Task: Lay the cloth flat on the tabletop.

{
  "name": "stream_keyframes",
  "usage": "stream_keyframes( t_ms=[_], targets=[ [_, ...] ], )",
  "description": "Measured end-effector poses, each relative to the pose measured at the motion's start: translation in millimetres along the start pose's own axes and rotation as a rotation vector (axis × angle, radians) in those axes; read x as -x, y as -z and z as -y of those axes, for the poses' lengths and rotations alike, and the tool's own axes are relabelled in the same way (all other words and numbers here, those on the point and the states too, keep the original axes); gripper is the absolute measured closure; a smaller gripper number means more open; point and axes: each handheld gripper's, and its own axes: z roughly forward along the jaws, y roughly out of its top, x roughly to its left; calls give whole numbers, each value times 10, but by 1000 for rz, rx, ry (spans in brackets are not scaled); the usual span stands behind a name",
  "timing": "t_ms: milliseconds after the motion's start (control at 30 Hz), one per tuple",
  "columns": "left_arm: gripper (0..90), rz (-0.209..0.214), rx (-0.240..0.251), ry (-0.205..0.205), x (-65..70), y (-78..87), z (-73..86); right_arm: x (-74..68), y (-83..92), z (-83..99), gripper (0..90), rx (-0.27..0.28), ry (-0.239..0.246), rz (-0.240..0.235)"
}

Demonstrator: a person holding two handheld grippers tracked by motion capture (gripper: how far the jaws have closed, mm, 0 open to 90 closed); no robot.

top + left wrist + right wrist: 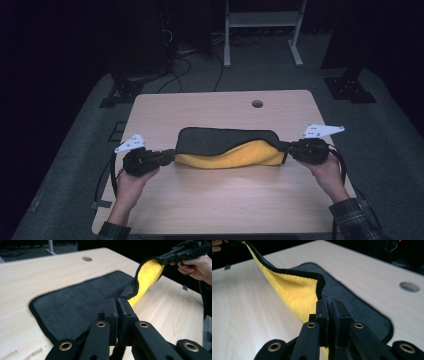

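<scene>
A cloth (225, 147), dark grey on one face and yellow on the other with a black hem, hangs stretched between my two grippers over the wooden table (220, 200). Its far part lies grey side up on the table while the near edge is lifted, so the yellow face shows. My left gripper (172, 155) is shut on the cloth's left near corner (117, 302). My right gripper (286, 146) is shut on the right near corner (328, 302). In the left gripper view, the right gripper (162, 260) pinches the raised yellow edge (147, 275).
A round cable hole (257, 103) sits near the table's far edge. Beyond the table stand a white metal frame (262, 30), loose cables (185, 65) and black stand bases (350, 87) on grey floor. Bare wood lies in front of the cloth.
</scene>
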Motion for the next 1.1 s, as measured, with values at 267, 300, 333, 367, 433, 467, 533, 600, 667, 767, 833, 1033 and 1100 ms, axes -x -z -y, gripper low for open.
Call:
stream_keyframes(
  t_ms=[267, 300, 333, 367, 433, 467, 533, 600, 667, 767, 833, 1033, 1100],
  targets=[
    [860, 31, -40, 8, 112, 47, 241, -134, 42, 263, 829, -63, -11, -42],
    [860, 37, -41, 7, 140, 73, 267, -153, 53, 282, 828, -67, -10, -47],
    [860, 39, -41, 8, 168, 95, 287, -182, 72, 310, 828, -73, -6, -55],
    [860, 45, -42, 8, 202, 122, 314, -208, 87, 331, 828, -83, 2, -53],
    [860, 56, -48, 8, 264, 153, 360, -242, 124, 373, 828, -91, 15, -52],
    [860, 60, -53, 6, 288, 161, 378, -258, 147, 400, 828, -98, 14, -51],
    [860, 70, -65, 4, 340, 173, 423, -275, 180, 440, 827, -104, 20, -49],
    [860, 79, -85, 5, 388, 172, 481, -289, 215, 492, 826, -116, 13, -52],
    [860, 86, -111, 12, 416, 157, 551, -295, 232, 548, 825, -128, 12, -53],
    [860, 80, -154, 15, 424, 129, 630, -316, 235, 653, 823, -158, -1, -65],
    [860, 75, -184, 13, 428, 111, 671, -351, 223, 709, 818, -183, 1, -70],
    [858, 62, -269, -5, 474, 40, 770, -445, 179, 834, 778, -257, 33, -74],
    [858, 57, -289, -3, 484, 25, 793, -462, 172, 860, 760, -277, 35, -76]
  ],
)
